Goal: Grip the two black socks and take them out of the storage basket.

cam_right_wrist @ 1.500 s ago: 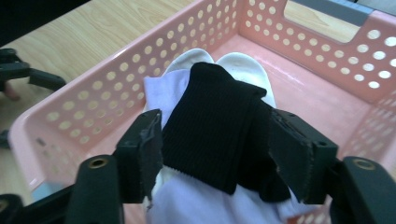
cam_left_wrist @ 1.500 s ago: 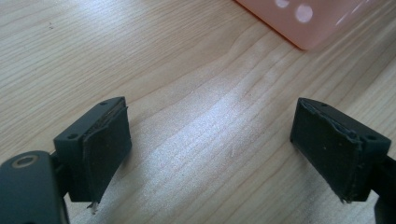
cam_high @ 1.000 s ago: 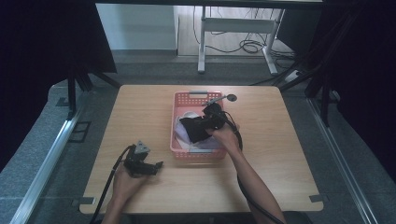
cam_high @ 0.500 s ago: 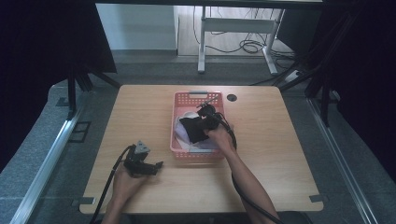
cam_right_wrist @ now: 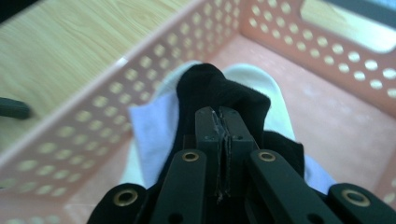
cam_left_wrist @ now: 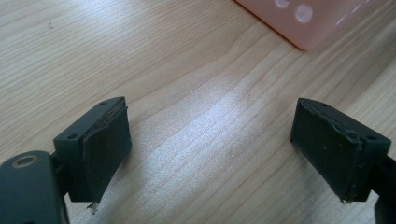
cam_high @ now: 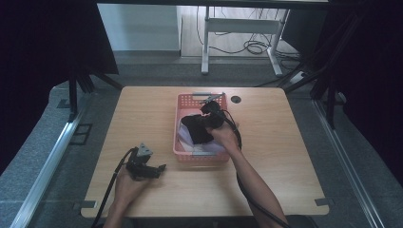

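A pink perforated basket (cam_high: 176,128) stands at the middle of the wooden table (cam_high: 285,142). A black cloth (cam_high: 195,130) lies in it on top of white and pale lilac cloths (cam_high: 209,148). My right gripper (cam_high: 205,122) reaches into the basket. Its jaws have just been closing and now pinch a fold of the black cloth (cam_right_wrist: 219,86) at the tips of the right gripper (cam_right_wrist: 219,114). My left gripper (cam_high: 160,168) rests on the table at the front left. In its own view the left gripper (cam_left_wrist: 210,140) is open over bare wood, with nothing between its pads.
The basket's near corner (cam_left_wrist: 303,23) lies just beyond the left gripper. A round cable hole (cam_high: 235,99) sits in the table behind the basket. Dark curtains hang on both sides, and a desk frame with cables (cam_high: 237,28) stands on the floor beyond.
My right gripper has shifted a little left over the basket and closed on the black cloth. The left gripper has stayed where it was.
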`<state>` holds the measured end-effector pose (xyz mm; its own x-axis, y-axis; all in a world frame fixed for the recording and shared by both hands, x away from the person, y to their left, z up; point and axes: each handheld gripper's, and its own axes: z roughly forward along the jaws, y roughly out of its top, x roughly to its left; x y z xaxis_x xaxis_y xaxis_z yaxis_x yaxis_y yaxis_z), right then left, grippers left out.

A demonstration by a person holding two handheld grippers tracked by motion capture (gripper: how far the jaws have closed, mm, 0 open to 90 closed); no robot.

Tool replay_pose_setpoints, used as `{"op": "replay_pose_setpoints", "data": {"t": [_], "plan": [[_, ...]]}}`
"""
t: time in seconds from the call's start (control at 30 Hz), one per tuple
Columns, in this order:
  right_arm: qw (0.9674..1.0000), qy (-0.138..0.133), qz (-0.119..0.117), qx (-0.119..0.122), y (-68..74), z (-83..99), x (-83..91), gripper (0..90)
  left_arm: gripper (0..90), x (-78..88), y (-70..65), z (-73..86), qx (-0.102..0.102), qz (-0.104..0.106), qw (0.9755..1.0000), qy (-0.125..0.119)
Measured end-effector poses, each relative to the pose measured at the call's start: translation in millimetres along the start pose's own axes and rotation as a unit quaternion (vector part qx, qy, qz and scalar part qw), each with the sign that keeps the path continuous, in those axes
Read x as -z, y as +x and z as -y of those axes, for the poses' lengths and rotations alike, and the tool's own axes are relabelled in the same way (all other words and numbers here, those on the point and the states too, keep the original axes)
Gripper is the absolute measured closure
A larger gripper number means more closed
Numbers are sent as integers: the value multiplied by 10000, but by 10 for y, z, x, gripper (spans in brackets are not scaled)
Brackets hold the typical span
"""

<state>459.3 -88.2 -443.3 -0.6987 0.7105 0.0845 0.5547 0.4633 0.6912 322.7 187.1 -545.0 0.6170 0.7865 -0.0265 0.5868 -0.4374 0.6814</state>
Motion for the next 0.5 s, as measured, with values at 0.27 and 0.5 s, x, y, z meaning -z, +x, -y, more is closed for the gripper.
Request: {"op": "replay_pose_setpoints", "data": {"t": [0.27, 0.5], "plan": [[9994, -321, -29, 152, 66, -130, 267, 880, 119, 1, 0, 0, -8, -9, 10000, 7], [9982, -559, -38, 210, 100, -201, 484, 880, 120, 1, 2, -1, -17, -13, 10000, 7]]}}
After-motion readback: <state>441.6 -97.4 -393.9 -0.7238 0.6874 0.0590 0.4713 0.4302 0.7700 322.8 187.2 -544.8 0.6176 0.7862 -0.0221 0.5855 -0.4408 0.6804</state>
